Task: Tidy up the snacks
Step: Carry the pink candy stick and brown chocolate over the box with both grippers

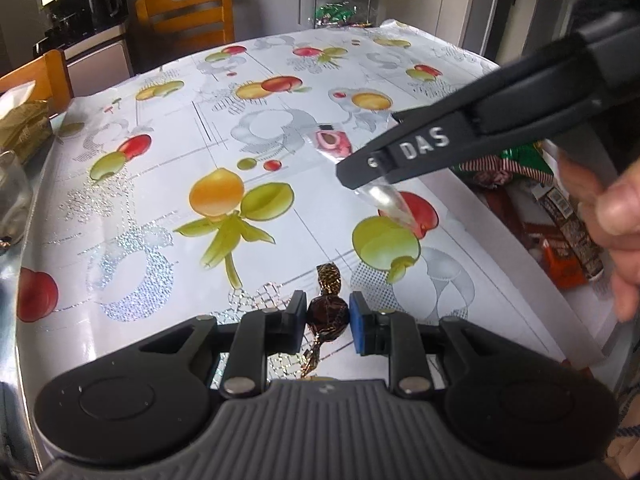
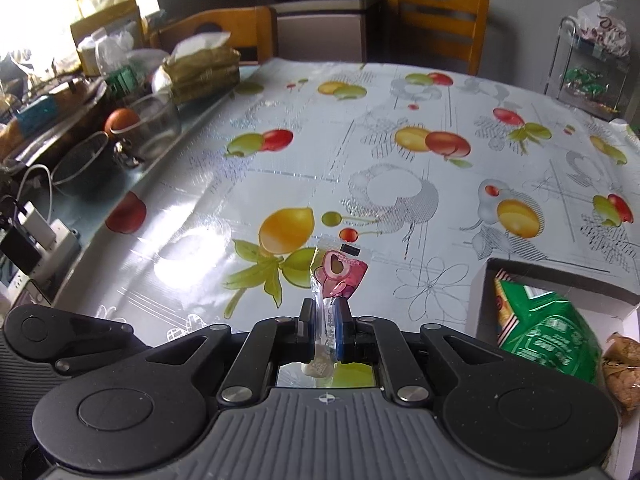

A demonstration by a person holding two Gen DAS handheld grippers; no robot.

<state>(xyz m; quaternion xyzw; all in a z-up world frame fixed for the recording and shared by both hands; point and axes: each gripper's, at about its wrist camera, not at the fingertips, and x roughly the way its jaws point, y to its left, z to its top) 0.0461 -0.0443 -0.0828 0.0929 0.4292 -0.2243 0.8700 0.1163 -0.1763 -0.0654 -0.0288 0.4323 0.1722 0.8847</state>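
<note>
Fingers of the left gripper (image 1: 324, 316) pinch a brown candy (image 1: 327, 312); the right gripper (image 2: 325, 320) pinches a pink sachet (image 2: 338, 274) above the table (image 2: 280, 168).

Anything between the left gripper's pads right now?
Yes: a brown foil-wrapped candy sits clamped between the left gripper pads, over the tablecloth. Left wrist view shows it.

White desk (image 2: 280, 168) cloth printed with red, yellow and green fruit; a brown-and-gold chequered sweet (image 1: 327, 312); a clear packet (image 2: 340, 270) printed pink; a green bag (image 2: 548, 336); orange chairs (image 2: 440, 20).
</note>
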